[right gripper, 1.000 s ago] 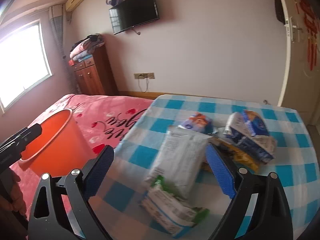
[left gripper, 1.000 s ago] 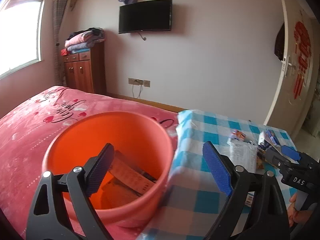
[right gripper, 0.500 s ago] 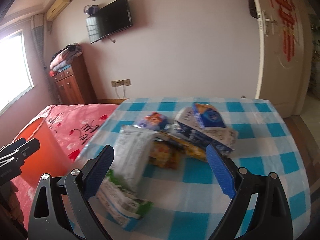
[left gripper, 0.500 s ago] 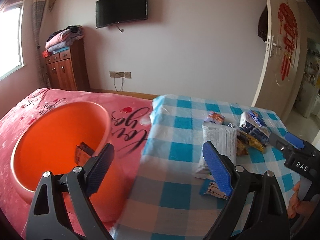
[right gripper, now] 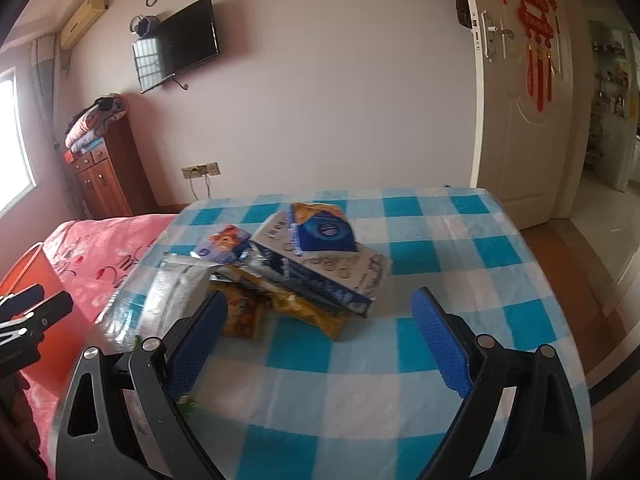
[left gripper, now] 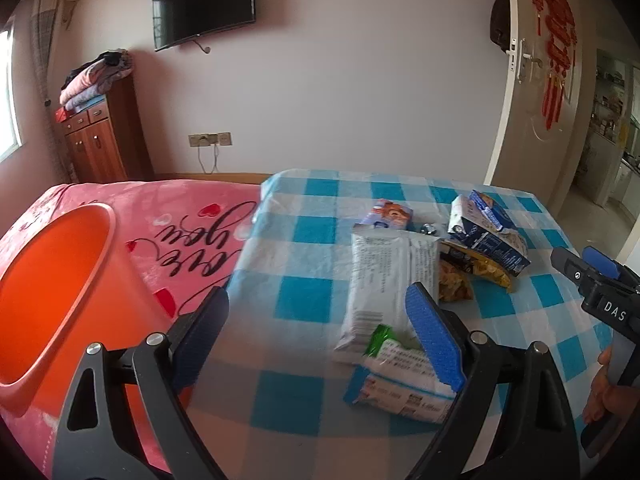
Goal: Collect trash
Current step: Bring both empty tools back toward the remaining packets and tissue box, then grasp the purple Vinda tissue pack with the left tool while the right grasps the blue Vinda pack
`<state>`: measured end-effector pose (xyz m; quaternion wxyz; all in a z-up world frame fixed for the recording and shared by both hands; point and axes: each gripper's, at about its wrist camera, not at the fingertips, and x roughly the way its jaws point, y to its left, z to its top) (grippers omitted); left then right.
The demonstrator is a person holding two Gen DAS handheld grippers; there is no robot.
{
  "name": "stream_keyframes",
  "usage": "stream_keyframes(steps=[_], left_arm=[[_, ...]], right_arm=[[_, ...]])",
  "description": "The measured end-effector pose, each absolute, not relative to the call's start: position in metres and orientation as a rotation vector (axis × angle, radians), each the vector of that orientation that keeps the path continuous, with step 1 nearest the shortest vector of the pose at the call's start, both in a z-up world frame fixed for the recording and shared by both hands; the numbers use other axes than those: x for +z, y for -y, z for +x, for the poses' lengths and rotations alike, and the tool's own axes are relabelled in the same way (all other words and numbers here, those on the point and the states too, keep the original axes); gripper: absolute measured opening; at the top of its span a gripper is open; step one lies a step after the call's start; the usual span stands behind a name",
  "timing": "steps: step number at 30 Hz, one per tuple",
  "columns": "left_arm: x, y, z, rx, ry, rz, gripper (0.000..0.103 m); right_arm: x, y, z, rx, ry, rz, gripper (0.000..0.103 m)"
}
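Over the checked cloth (left gripper: 304,304), the left gripper (left gripper: 316,336) and right gripper (right gripper: 320,336) both tip down, fingers wide and empty. Trash packets (right gripper: 320,264) lie just ahead; the orange bucket (left gripper: 48,304) sits far left.

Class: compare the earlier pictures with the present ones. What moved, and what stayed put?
Both claws, left claw and right claw, swung away from the orange bucket toward the wrappers on the checked tablecloth. Nothing was gripped or released; both stay open and empty. Wrappers and bucket unmoved.

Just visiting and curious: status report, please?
Left hand-held gripper open, empty. Right hand-held gripper open, empty. Wrappers piled on checked cloth; orange bucket left. Nothing blocking.
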<state>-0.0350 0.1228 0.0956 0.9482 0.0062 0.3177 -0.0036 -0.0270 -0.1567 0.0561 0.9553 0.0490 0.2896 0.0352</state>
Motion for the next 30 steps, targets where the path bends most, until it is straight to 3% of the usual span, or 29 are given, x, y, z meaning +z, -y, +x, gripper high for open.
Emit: stream_keyframes(steps=[10, 17, 30], left_arm=[[0.092, -0.091, 0.007, -0.097, -0.65, 0.036, 0.09], [0.084, -0.079, 0.056, -0.176, -0.687, -0.01, 0.09], [0.054, -0.068, 0.159, -0.364, -0.905, -0.02, 0.09]], right_arm=[[0.044, 0.176, 0.001, 0.056, -0.634, 0.058, 0.092], [0.043, 0.205, 0.038, 0.156, -0.697, 0.176, 0.092], [0.036, 0.217, 0.111, 0.354, -0.794, 0.378, 0.092]])
